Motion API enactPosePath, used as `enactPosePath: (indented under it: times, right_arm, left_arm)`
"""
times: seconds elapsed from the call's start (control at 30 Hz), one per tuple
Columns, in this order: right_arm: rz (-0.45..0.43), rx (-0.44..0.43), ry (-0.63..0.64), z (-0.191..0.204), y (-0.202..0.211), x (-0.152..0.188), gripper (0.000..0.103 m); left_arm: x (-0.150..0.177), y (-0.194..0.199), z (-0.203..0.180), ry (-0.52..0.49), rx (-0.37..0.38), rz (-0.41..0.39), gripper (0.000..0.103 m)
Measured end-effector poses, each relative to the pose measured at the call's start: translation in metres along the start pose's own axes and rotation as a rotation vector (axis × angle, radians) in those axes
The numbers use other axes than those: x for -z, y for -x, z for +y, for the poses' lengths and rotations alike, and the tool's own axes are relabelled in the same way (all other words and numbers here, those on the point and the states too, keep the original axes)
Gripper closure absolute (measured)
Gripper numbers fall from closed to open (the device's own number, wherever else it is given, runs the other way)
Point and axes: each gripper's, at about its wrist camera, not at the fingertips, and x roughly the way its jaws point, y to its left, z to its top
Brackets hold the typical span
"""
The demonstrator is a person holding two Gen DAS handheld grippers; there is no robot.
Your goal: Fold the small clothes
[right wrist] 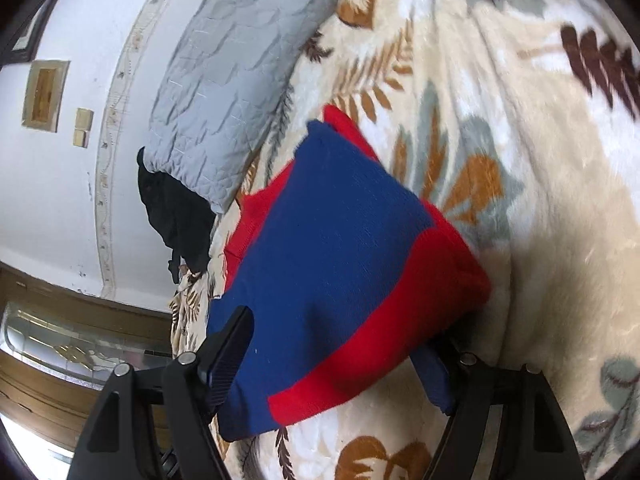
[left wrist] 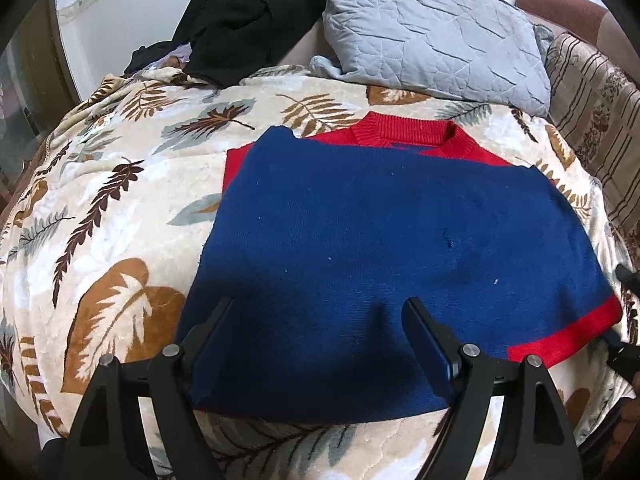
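Observation:
A small blue sweater (left wrist: 380, 236) with red collar and red trim lies folded on the leaf-print blanket (left wrist: 120, 208); its lower half is turned up over the chest. My left gripper (left wrist: 320, 320) is open, its fingers spread above the sweater's near fold edge, not gripping it. In the right wrist view the same sweater (right wrist: 340, 264) shows tilted. My right gripper (right wrist: 336, 344) is open, with the red-trimmed corner (right wrist: 360, 368) lying between its spread fingers; one finger (right wrist: 230, 344) lies on top of the cloth, the other is below the edge.
A grey quilted pillow (left wrist: 432, 36) and a black garment (left wrist: 240, 20) lie at the head of the bed by the white wall (right wrist: 52, 200). A striped brown cushion (left wrist: 596, 116) sits at the right. The blanket (right wrist: 540, 200) extends around the sweater.

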Motion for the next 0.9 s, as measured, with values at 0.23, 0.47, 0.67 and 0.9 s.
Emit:
enactPosePath:
  times: [0.23, 0.47, 0.67, 0.9]
  right_arm:
    - [-0.008, 0.029, 0.045, 0.000, -0.004, 0.000, 0.024]
    - [-0.029, 0.030, 0.103, 0.010, -0.008, -0.005, 0.024]
    - [-0.029, 0.039, 0.120, 0.011, -0.009, -0.003, 0.030]
    - [-0.019, 0.091, 0.135, 0.008, -0.019, -0.006, 0.031]
  left_arm:
    - [0.000, -0.006, -0.005, -0.010, -0.008, 0.011, 0.020]
    - [-0.002, -0.014, -0.007, -0.008, -0.010, 0.021, 0.020]
    - [-0.005, -0.022, -0.009, -0.009, -0.009, 0.028, 0.020]
    - [-0.006, -0.031, -0.018, -0.050, -0.037, 0.016, 0.016]
